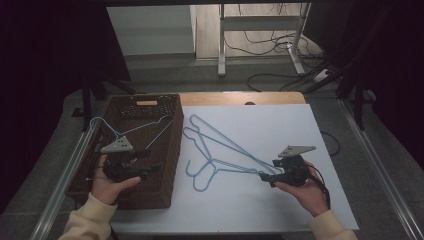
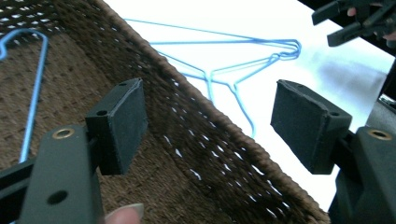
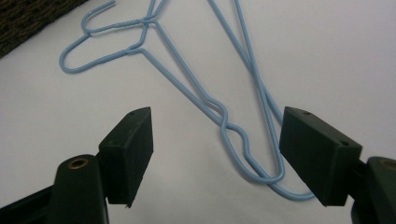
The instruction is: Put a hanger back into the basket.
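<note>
Two blue wire hangers (image 1: 220, 150) are lying overlapped on the white sheet (image 1: 280, 200), their hooks pointing toward the near left beside the wicker basket (image 1: 167, 165), and their shoulder ends are sitting between the spread jaws of the right gripper (image 1: 265, 176), whose pads are not pressing on the wire. A third blue hanger (image 1: 131, 129) is lying inside the basket at the left, where the left gripper (image 1: 152, 160) is hovering over the basket's near part with its jaws spread wide and nothing between them.
</note>
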